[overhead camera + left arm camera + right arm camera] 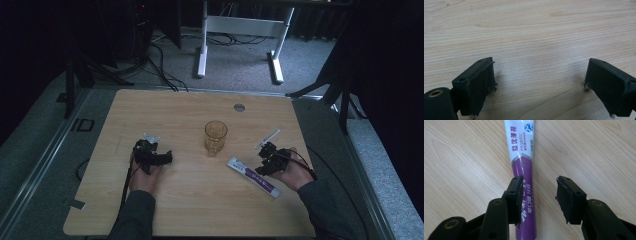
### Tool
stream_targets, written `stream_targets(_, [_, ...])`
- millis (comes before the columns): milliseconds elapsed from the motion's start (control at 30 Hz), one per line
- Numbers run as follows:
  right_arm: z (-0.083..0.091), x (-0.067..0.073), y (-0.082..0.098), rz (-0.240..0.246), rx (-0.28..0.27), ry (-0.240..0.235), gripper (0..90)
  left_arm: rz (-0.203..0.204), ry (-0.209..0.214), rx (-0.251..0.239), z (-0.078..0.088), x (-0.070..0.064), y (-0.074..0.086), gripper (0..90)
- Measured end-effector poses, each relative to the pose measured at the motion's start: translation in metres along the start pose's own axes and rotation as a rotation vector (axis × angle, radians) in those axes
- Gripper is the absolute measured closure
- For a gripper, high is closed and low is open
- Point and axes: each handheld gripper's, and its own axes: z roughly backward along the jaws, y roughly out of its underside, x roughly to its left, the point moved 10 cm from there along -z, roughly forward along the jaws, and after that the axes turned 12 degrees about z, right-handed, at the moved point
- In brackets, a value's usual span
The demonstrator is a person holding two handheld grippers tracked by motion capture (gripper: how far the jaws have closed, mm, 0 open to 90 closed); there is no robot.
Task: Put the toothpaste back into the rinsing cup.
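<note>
A white and purple toothpaste tube [252, 178] lies flat on the wooden table [200, 210], right of centre. My right gripper [265, 165] hovers low over it. In the right gripper view the tube [520, 147] runs up between the jaws of that gripper [539, 192]. It lies close by the left pad [517, 195], and a gap separates it from the right pad, so the jaws stand open. An amber glass [215, 136] stands upright mid-table. My left gripper [162, 157] is left of the glass, open [539, 75] over bare wood with nothing between its jaws.
A white toothbrush [268, 138] lies just beyond the right gripper. A round cable hole [239, 107] sits near the table's far edge. Past the table stand a white desk frame [202, 50] and dark stands, with cables on the floor.
</note>
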Motion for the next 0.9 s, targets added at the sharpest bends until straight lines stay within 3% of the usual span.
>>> stream_targets(900, [-0.012,0.009,-0.004,0.05,0.062,-0.026,57.9,0.001,0.0,0.0,0.0,0.0,0.0,9.0])
